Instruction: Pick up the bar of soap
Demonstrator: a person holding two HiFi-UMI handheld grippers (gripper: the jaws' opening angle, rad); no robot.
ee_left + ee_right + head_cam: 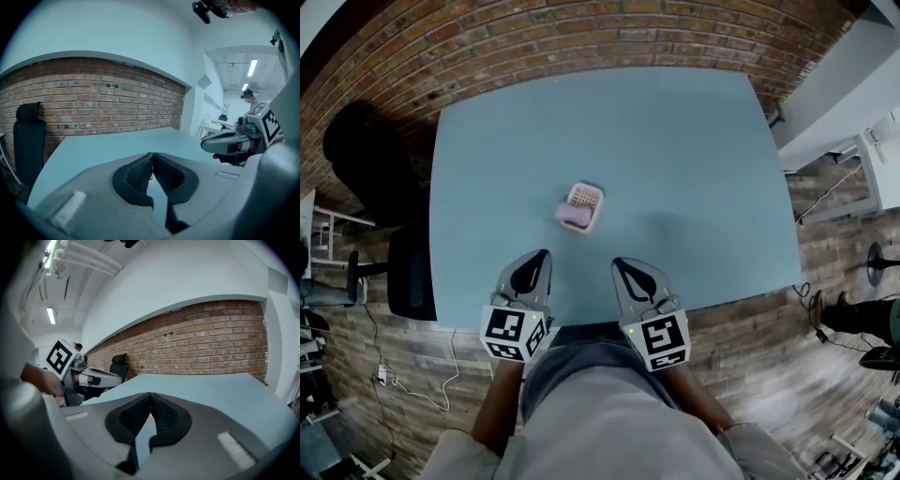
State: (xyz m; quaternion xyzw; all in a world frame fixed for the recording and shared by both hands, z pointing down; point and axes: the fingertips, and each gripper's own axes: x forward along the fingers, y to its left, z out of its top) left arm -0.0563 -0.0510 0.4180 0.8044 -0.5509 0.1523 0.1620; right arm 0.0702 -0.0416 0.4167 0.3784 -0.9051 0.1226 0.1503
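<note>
Pressed together and empty at left hand-held gripper (542,255) and right hand-held gripper (619,264). Could nudge soap (572,217) away (touching its dish (598,192)) unless spread first.

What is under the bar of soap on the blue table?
The bar of soap appears to rest on the near edge of a pinkish ribbed soap dish, which stands on the table. The dish part beneath the soap is covered.
</note>
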